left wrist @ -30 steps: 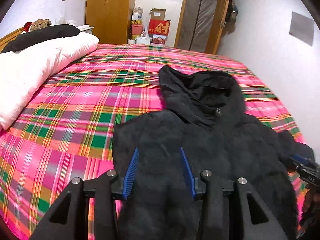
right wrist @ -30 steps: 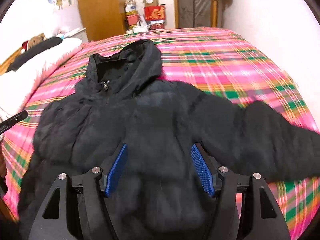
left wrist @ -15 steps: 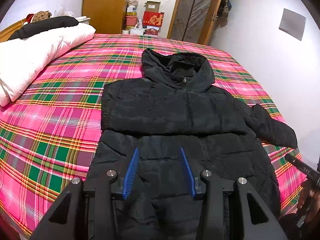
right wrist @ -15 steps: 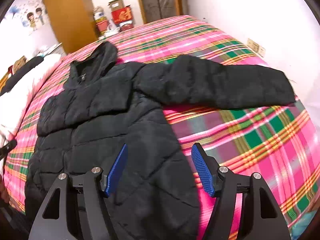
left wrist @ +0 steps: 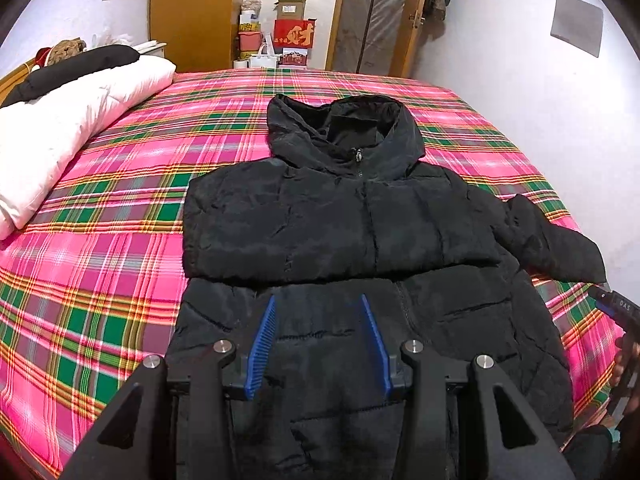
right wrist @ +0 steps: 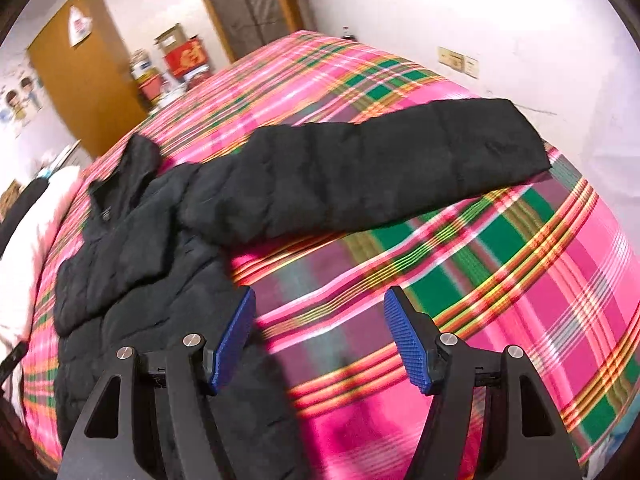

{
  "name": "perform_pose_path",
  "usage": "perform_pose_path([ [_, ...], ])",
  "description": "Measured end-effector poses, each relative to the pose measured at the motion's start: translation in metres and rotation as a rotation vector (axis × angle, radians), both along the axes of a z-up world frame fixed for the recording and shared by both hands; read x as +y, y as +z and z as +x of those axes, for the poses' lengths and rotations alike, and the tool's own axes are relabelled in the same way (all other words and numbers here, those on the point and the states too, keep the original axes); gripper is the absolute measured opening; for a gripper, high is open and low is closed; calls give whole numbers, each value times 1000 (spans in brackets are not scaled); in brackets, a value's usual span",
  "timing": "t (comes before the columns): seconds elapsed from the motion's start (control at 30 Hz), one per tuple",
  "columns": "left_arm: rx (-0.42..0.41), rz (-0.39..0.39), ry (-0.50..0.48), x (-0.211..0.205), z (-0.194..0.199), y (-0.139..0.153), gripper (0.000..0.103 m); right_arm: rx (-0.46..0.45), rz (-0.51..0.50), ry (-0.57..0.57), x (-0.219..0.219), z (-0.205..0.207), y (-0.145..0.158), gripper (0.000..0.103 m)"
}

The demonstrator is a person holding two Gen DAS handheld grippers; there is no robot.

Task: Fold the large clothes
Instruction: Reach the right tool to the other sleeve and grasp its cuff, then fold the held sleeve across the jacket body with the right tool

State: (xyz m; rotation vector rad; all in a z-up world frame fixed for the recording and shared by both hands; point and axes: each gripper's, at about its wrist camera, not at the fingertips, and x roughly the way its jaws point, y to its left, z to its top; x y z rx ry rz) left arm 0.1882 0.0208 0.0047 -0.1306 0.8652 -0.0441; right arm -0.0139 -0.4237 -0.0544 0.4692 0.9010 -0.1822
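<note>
A black hooded puffer jacket [left wrist: 340, 232] lies front up on the pink plaid bed [left wrist: 120, 208], hood toward the far wall. Its left sleeve is folded across the chest. Its right sleeve [right wrist: 380, 168] lies stretched out to the right over the bedspread. My left gripper [left wrist: 320, 336] is open and empty above the jacket's lower front. My right gripper [right wrist: 320, 332] is open and empty, held above the plaid bedspread [right wrist: 500, 280] beside the jacket's right hem, below the outstretched sleeve. Its tip also shows at the right edge of the left wrist view [left wrist: 616, 308].
A white quilt [left wrist: 60, 128] and black pillow [left wrist: 80, 64] lie along the bed's left side. A wooden wardrobe [left wrist: 192, 12], boxes [left wrist: 292, 32] and a door [left wrist: 376, 16] stand beyond the bed. A white wall [right wrist: 520, 40] runs close along the bed's right side.
The left gripper has drawn back and up a little, so more of the jacket shows. The right gripper has swung right, off the jacket and over the bedspread toward the outstretched sleeve.
</note>
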Motion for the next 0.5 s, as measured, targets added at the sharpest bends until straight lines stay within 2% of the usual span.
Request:
perform_pose_path([
  [0.13, 5, 13, -2, -3, 14, -5, 45, 21, 28, -75, -38, 15, -19, 67],
  [0.33, 20, 31, -3, -6, 32, -18, 45, 22, 143, -232, -104, 33, -54, 67],
  [0.5, 50, 33, 12, -5, 45, -34, 45, -89, 257, -309, -137, 35, -63, 67],
])
